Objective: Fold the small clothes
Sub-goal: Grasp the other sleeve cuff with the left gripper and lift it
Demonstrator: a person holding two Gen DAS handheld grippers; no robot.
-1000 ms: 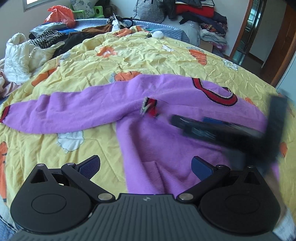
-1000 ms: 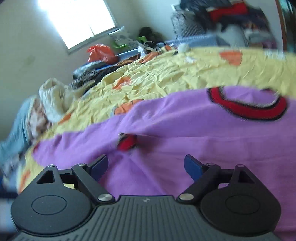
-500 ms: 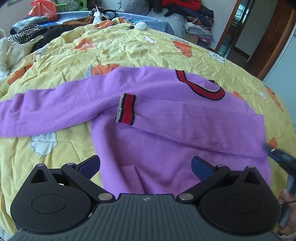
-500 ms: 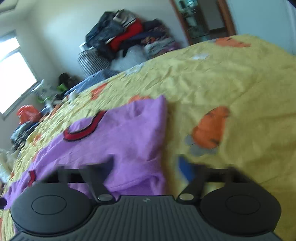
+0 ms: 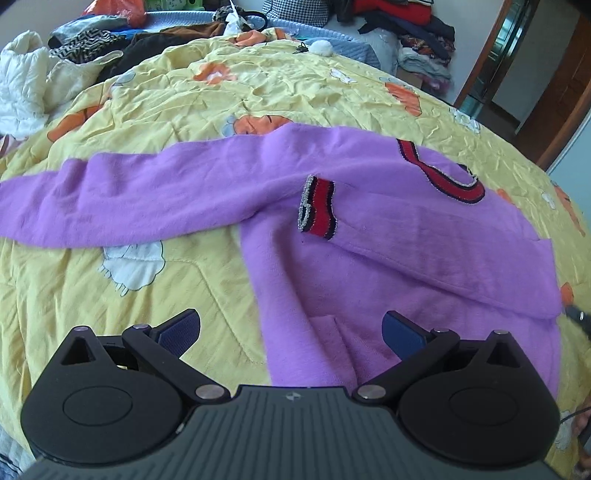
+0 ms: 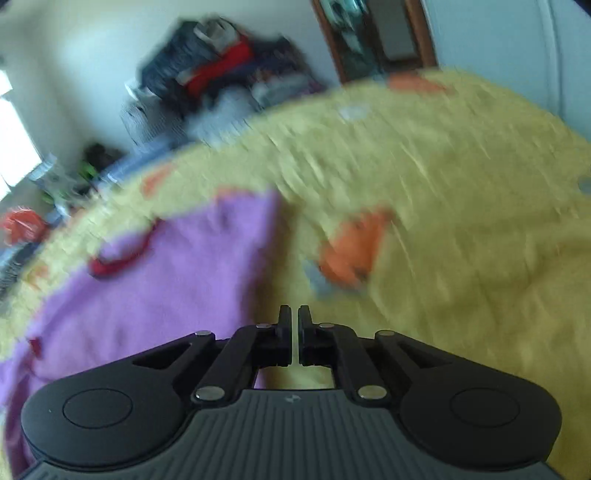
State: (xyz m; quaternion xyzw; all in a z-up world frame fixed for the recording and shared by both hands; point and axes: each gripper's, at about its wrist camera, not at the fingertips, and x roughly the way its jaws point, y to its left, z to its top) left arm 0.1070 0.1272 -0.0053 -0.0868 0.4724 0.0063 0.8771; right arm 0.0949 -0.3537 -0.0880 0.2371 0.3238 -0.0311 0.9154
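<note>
A purple sweater [image 5: 369,240] with red collar and cuffs lies flat on the yellow quilt [image 5: 184,280]. Its right sleeve is folded across the chest, the red cuff [image 5: 318,212] near the middle. Its left sleeve [image 5: 129,195] stretches out to the left. My left gripper [image 5: 291,330] is open and empty, above the sweater's lower hem. My right gripper [image 6: 294,321] is shut with nothing between the fingers, just off the sweater's right edge [image 6: 184,280] above the quilt [image 6: 461,240]; this view is blurred. Its tip shows at the left wrist view's right edge [image 5: 578,315].
Piles of clothes [image 5: 413,22] and a white jacket [image 5: 22,85] lie at the bed's far side and left. A wooden door frame [image 5: 554,96] stands at the right. The quilt extends right of the sweater [image 6: 480,295].
My right gripper let go of the sleeve cuff on the chest, swung out to the sweater's right edge and shut. My left gripper stayed open above the hem.
</note>
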